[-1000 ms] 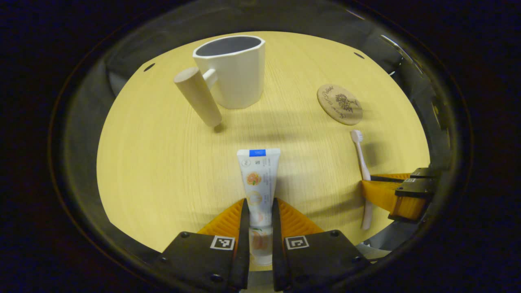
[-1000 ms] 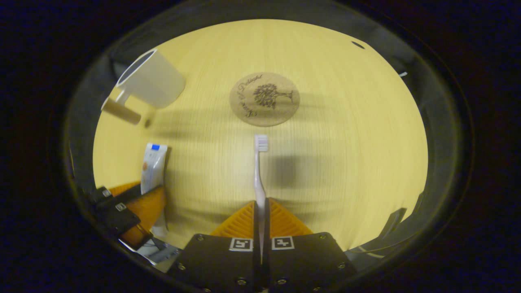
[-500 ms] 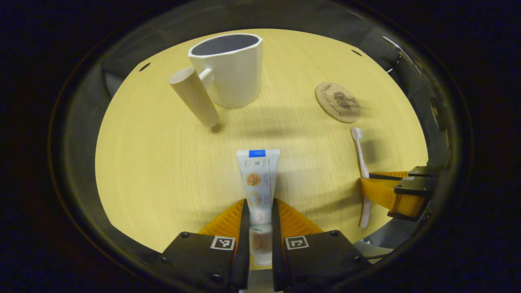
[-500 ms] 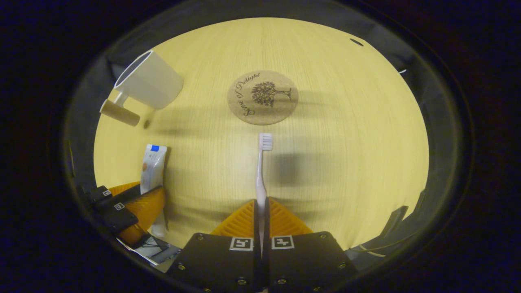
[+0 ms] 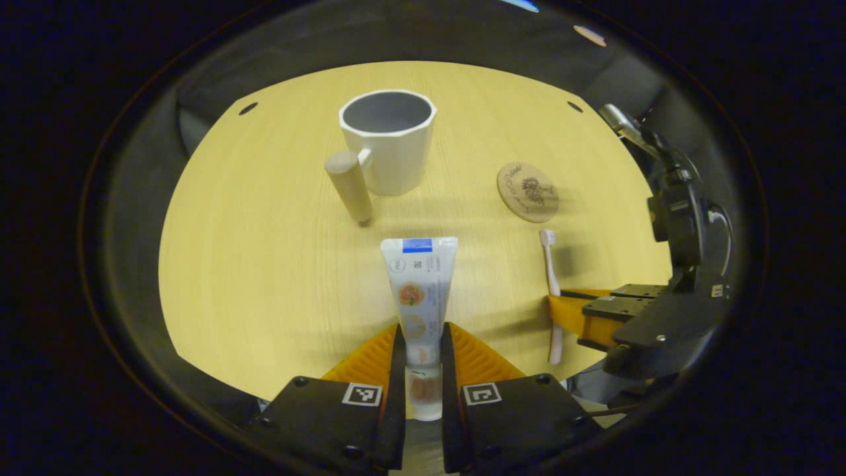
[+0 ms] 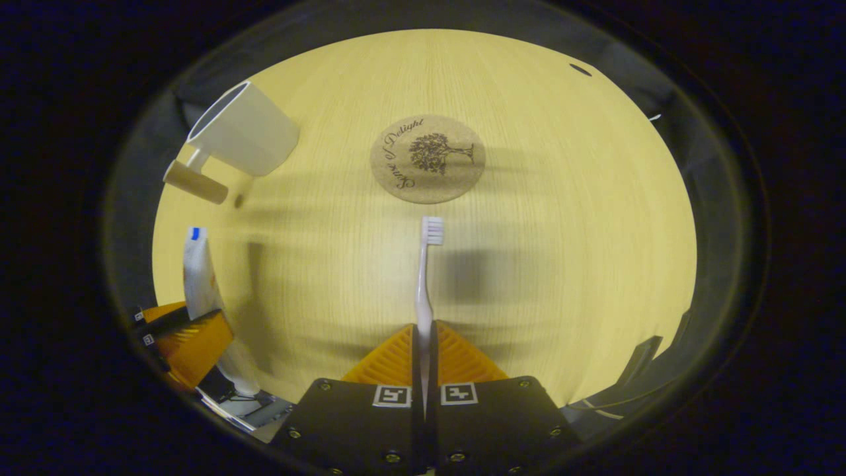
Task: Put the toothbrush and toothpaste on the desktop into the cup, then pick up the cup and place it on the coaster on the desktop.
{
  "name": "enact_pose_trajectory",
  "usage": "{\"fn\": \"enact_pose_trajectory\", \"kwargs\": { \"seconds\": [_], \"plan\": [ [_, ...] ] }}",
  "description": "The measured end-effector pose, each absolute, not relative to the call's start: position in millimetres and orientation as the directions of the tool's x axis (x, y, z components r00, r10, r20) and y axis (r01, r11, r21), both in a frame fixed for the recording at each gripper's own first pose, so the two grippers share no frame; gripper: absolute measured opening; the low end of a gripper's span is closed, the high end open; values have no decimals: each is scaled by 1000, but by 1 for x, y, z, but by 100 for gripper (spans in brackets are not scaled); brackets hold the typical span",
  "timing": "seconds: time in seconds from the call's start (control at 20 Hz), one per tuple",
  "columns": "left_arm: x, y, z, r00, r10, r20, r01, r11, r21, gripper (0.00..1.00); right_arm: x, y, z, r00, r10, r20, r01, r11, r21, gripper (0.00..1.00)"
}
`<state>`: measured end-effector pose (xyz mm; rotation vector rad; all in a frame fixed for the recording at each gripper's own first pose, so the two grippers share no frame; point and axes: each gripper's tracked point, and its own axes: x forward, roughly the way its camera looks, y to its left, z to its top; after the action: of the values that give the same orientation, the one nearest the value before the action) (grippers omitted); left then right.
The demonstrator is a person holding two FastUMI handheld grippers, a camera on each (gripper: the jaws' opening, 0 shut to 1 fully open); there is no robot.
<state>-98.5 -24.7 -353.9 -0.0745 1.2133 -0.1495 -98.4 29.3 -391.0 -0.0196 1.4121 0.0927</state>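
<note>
Left gripper: both fingers pinch the lower part of the toothpaste, near its cap end. The tube's flat crimped end points ahead toward the cup. In the right gripper view the tube appears lifted off the desktop, its shadow falling beside it.

Right gripper: fingers pressed nearly together on the toothbrush handle, bristle head pointing forward toward the coaster. In the left gripper view the toothbrush sticks out past both sides of the right gripper.

Cup: upright on the desktop, open mouth up, wooden handle slanting off its side. Well apart from both grippers.

Coaster: flat on the desktop, to the side of the cup, nothing on it. The brush head is near its edge, not touching.
</note>
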Motion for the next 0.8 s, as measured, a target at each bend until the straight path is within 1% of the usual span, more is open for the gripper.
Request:
{"fn": "enact_pose_trajectory", "kwargs": {
  "seconds": [0.35, 0.6, 0.8],
  "plan": [
    [-75, -22, -282, 462, -181, -868, 111, 983, -146, 30, -98, 29, -392, 156, 62, -986, -72, 996, 51, 2],
    [-37, -15, -230, 558, -186, -809, 122, 982, -141, 30, -97, 29, -392, 157, 59, -986, -73, 996, 48, 2],
    [-1, -3, -206, 603, -176, -778, 123, 984, -126, 30, -97, 29, -392, 158, 58, -986, -70, 996, 48, 2]
  ]
}}
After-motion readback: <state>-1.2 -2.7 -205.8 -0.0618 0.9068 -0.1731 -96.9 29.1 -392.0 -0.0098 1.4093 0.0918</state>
